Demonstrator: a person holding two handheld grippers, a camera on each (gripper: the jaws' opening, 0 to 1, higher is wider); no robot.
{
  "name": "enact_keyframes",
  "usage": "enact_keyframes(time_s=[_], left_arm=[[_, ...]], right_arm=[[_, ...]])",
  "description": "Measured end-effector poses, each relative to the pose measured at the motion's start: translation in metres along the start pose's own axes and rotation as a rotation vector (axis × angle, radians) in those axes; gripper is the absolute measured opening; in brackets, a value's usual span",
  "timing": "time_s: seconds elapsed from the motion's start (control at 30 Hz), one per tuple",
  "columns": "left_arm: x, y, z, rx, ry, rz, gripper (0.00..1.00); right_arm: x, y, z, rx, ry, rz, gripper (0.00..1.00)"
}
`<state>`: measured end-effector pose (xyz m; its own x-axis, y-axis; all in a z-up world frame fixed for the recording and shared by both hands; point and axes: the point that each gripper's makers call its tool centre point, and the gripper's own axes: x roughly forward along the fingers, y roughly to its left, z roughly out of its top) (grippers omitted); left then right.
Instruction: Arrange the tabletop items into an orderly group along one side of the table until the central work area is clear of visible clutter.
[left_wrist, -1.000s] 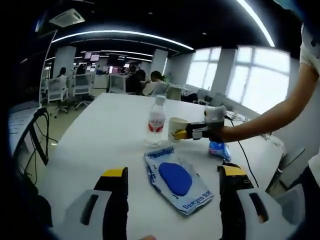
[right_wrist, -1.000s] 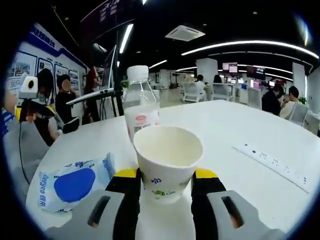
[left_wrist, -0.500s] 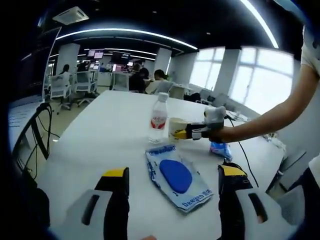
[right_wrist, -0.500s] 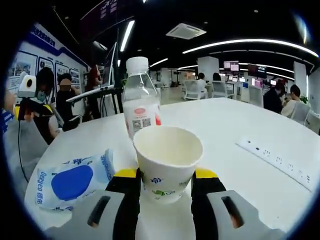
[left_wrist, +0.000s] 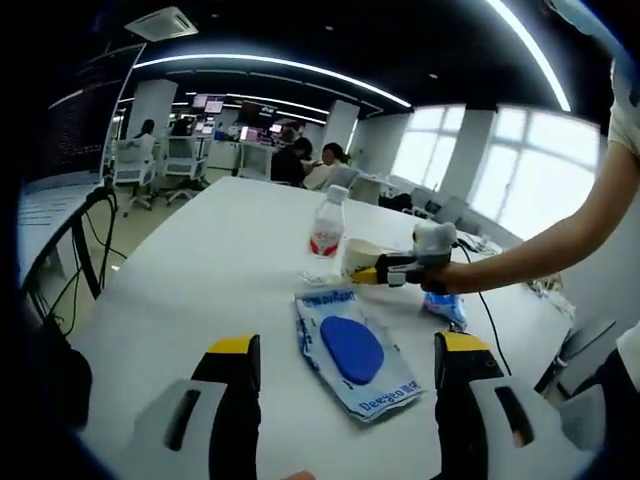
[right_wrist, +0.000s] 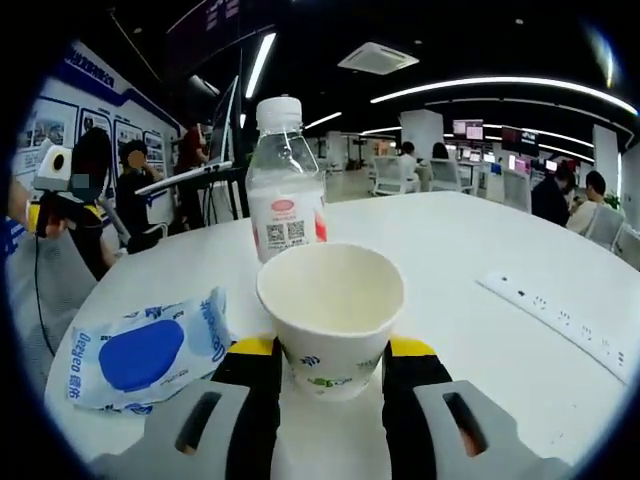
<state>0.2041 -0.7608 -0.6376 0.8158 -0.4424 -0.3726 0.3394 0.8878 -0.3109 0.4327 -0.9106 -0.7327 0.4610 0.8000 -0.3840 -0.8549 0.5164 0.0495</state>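
- Here, in the left gripper view, the left gripper (left_wrist: 340, 360) hangs with its jaws wide apart and nothing between them, over the near part of the white table (left_wrist: 190, 270). Just ahead of it lies a flat blue-and-white packet (left_wrist: 352, 350).
- Beyond the packet stands a water bottle (left_wrist: 325, 235) with a red label, and just beside it the right gripper (left_wrist: 385, 270) reaches in from the right, held in a person's hand, with a paper cup (left_wrist: 358, 258) at its tips. A small blue wrapper (left_wrist: 443, 308) lies below that hand.
- In the right gripper view, the right gripper (right_wrist: 330, 352) has its jaws closed narrow on the paper cup (right_wrist: 330, 320) — upright, empty as far as I can see, low over the table (right_wrist: 480, 340).
- The bottle (right_wrist: 287, 195) stands right behind the cup; the packet (right_wrist: 140, 350) lies off to the left, and a power strip (right_wrist: 560, 325) well to the right.
- My guess: the cup is being carried to join the bottle. Next would be setting it down upright close beside the bottle, then letting go — without knocking the bottle.
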Motion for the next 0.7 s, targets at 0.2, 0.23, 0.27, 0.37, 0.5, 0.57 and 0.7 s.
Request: enact_keyframes(time_s=[0.2, 0.23, 0.27, 0.37, 0.5, 0.57, 0.7], left_arm=[[-0.001, -0.001, 0.001, -0.008, -0.008, 0.005, 0.67], [-0.001, -0.001, 0.000, -0.010, -0.004, 0.009, 0.66], [-0.002, -0.001, 0.000, -0.012, -0.006, 0.013, 0.66], [-0.004, -0.002, 0.002, -0.027, -0.027, 0.022, 0.67], [-0.005, -0.001, 0.002, -0.032, -0.031, 0.028, 0.68], [-0.005, -0.001, 0.001, -0.035, -0.025, 0.029, 0.69], [-0.005, -0.001, 0.001, -0.040, -0.029, 0.027, 0.71]], right_arm=[[0.001, 0.000, -0.004, 0.011, 0.014, 0.000, 0.36], [0.001, 0.001, -0.005, 0.012, 0.018, 0.000, 0.36], [0.001, 0.001, -0.007, 0.011, 0.023, 0.000, 0.35], [0.000, 0.002, -0.010, 0.024, 0.035, 0.002, 0.36], [-0.002, 0.002, -0.013, 0.033, 0.045, -0.005, 0.45], [-0.004, 0.002, -0.011, 0.048, 0.033, -0.009, 0.51], [-0.006, 0.004, -0.011, 0.058, 0.034, -0.013, 0.66]])
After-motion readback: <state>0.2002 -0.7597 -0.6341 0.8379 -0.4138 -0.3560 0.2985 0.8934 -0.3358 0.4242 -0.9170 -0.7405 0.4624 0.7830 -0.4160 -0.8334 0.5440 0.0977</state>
